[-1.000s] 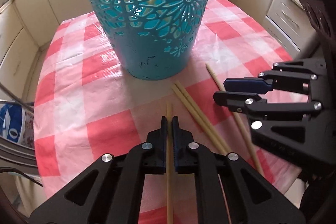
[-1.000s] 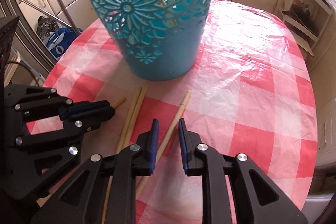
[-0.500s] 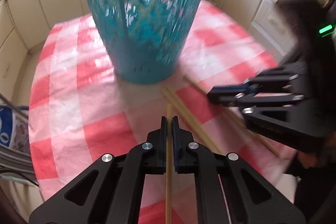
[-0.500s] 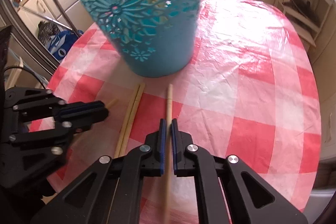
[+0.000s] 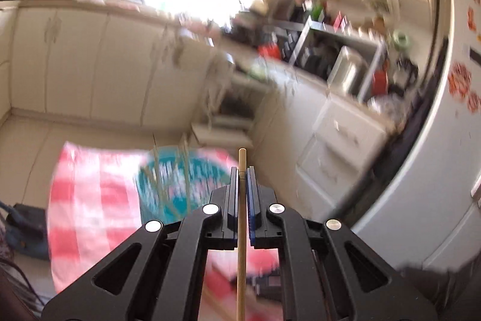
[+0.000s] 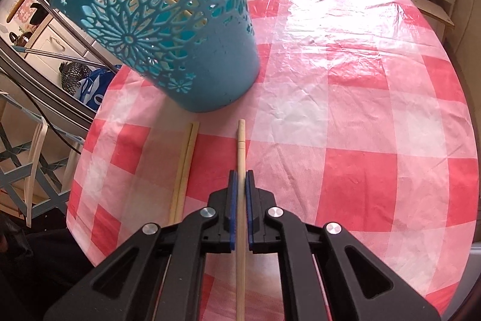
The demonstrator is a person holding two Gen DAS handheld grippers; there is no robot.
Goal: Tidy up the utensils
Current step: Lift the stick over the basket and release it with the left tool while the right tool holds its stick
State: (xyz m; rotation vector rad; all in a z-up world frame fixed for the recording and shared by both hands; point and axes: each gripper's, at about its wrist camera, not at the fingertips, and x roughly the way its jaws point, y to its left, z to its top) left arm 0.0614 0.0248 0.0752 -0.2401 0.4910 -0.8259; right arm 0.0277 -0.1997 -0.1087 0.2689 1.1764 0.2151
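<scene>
Behind each gripper (image 5: pixel 241 170) (image 6: pixel 241 175) clamping a chopstick (image 5: pixel 242 158) (image 6: pixel 240 146), the stick's rear runs out of frame.

we can read no text, label, brand or number in either view; the red stickers on the white fridge door (image 5: pixel 445 98) are too blurred to make out.

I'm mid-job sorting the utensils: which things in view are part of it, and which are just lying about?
Part of the job:
- teal holder
- chopstick shut in the left gripper
- chopstick shut in the right gripper
- pair of chopsticks on the table

Lying about:
- checked tablecloth
- fridge
- kitchen counter clutter, blurred
</scene>
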